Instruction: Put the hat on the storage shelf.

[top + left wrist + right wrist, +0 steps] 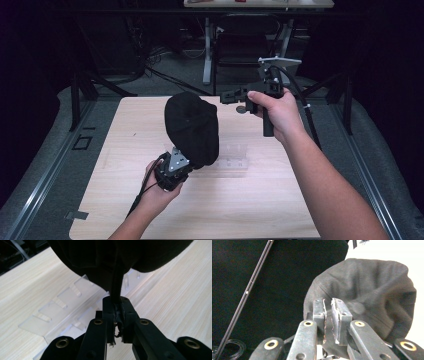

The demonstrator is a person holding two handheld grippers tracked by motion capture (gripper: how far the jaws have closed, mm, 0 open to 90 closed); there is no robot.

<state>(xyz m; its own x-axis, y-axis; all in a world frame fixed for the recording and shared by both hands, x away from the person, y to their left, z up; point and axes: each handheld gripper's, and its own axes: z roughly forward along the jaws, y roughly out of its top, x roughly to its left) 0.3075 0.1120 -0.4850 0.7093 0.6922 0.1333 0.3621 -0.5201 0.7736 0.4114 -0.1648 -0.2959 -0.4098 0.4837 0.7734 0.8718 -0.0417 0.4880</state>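
The left gripper (pixel 186 162) is clamping the lower edge of a black fabric cap (pixel 193 128) and holding it raised above the wooden table (pixel 125 150); in the left gripper view a fold of the cap (pixel 117 262) is running down between the closed jaws. The cap is hanging over the middle of the table, slightly left of centre, with its bulk billowing upward and toward the far side. A clear plastic rack (pixel 232 159) is lying flat on the table just right of the left gripper and beneath the cap. The right gripper (pixel 227 96) is hovering to the far right of the cap, pointing left toward it, its jaws standing nearly together with a narrow gap and nothing between them. In the right gripper view the cap (pixel 372 290) is appearing just beyond the jaw tips.
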